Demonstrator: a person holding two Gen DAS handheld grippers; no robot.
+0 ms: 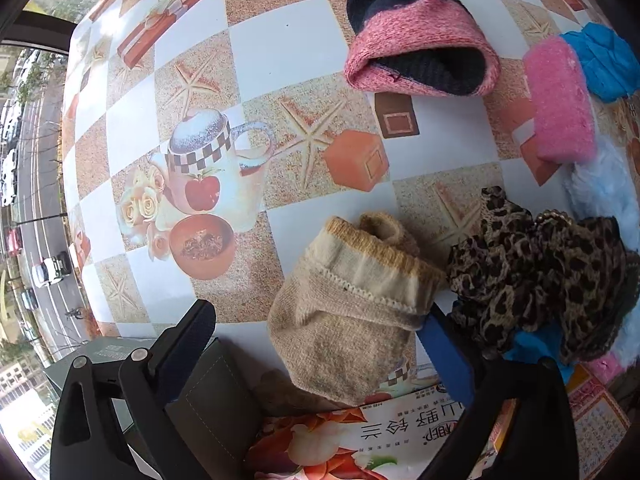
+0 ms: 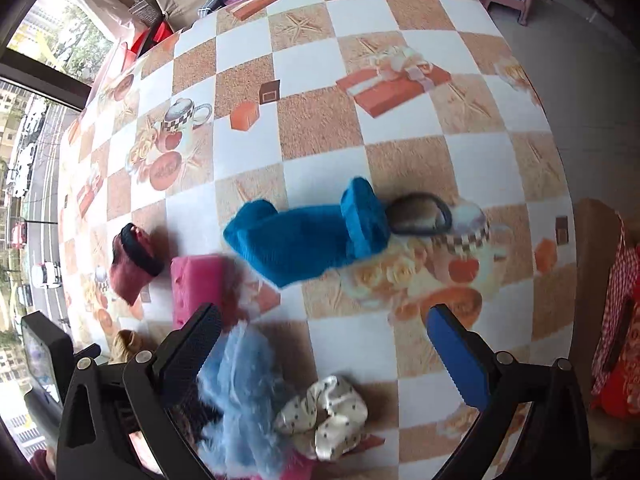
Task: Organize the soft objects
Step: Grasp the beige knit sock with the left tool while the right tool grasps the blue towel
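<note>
Beige knitted sock (image 1: 352, 312) lies between the spread fingers of the left tool (image 1: 320, 332), near the checkered table (image 1: 248, 40) edge.
Right tool (image 2: 324, 340) gapes too, gripping nothing; blue folded sock (image 2: 300, 240) lies beyond it, pink sponge (image 2: 196, 284) to its left.

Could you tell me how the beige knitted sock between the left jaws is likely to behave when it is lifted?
The beige sock lies crumpled with its cuff folded over, so it will probably flop and sag. Being thin knit, it is likely light and unlikely to roll.
</note>
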